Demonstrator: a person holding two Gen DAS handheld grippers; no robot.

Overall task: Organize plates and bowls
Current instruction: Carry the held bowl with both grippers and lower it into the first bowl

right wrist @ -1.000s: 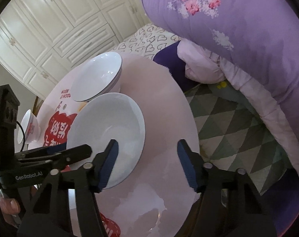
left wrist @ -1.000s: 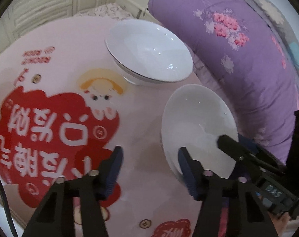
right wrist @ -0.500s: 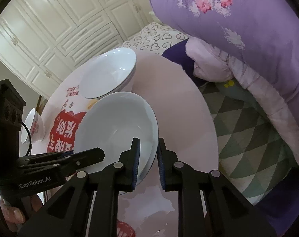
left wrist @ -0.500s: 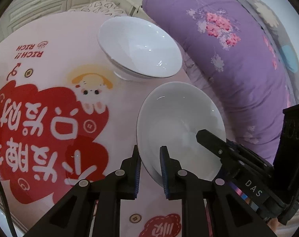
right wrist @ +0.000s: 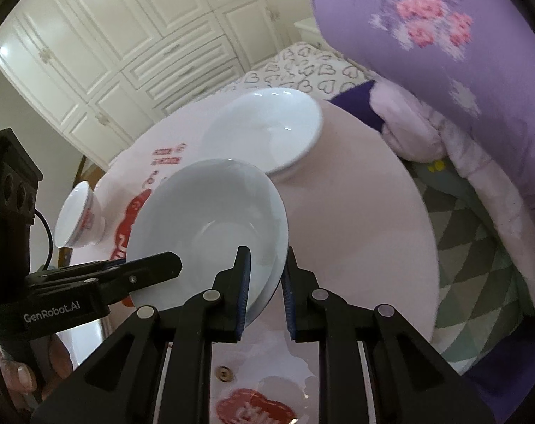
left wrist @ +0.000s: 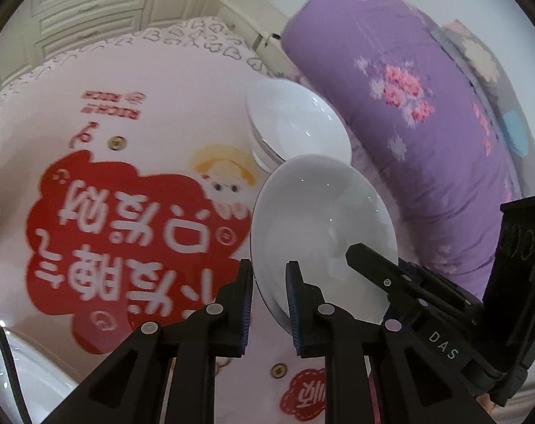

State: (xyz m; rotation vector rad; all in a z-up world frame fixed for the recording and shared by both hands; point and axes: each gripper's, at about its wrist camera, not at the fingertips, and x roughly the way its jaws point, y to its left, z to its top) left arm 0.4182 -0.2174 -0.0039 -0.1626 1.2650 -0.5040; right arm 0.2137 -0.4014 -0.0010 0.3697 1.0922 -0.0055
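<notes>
Just behind the held white bowl (right wrist: 210, 226) a second white bowl (right wrist: 263, 127) stands on the round table (right wrist: 366, 219), and a small red-patterned cup (right wrist: 78, 217) stands to the held bowl's left. A purple quilt (right wrist: 444, 53) lies right of the bowl, past the table edge, and bare pink table lies between. The left gripper (left wrist: 269, 302) and the right gripper (right wrist: 265, 291) are both clamped on the bowl's rim, on opposite sides
</notes>
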